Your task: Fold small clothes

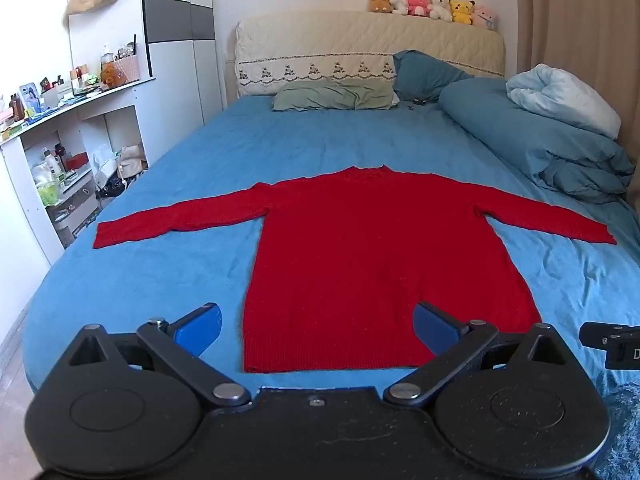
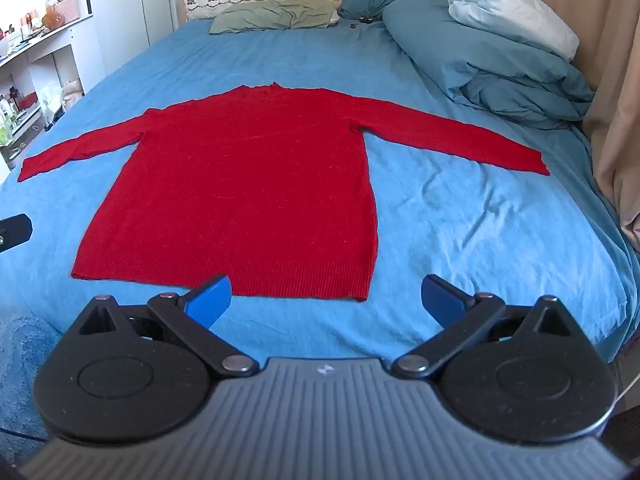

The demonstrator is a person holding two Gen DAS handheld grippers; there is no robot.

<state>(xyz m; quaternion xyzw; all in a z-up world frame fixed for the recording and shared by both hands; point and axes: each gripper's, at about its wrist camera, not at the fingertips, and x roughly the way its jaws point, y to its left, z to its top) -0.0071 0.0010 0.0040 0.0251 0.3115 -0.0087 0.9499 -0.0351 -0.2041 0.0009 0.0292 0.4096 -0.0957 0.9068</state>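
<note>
A red long-sleeved sweater [image 1: 360, 256] [image 2: 248, 188] lies flat on the blue bedsheet, both sleeves spread out sideways, collar toward the headboard, hem toward me. My left gripper [image 1: 318, 330] hovers open over the hem's left part, with nothing between its blue pads. My right gripper [image 2: 326, 302] is open too, held just in front of the hem's right corner. Its left pad [image 2: 210, 300] overlaps the hem edge in the picture; I cannot tell if it touches. Each view catches a black edge of the other gripper at its side.
The bed [image 1: 192, 280] fills both views. A folded blue duvet with a white blanket [image 2: 508, 44] is piled at the right. Pillows [image 1: 332, 98] and a headboard with plush toys [image 1: 432, 6] lie beyond. Cluttered white shelves [image 1: 68, 152] stand at the left, curtains [image 2: 616, 120] at the right.
</note>
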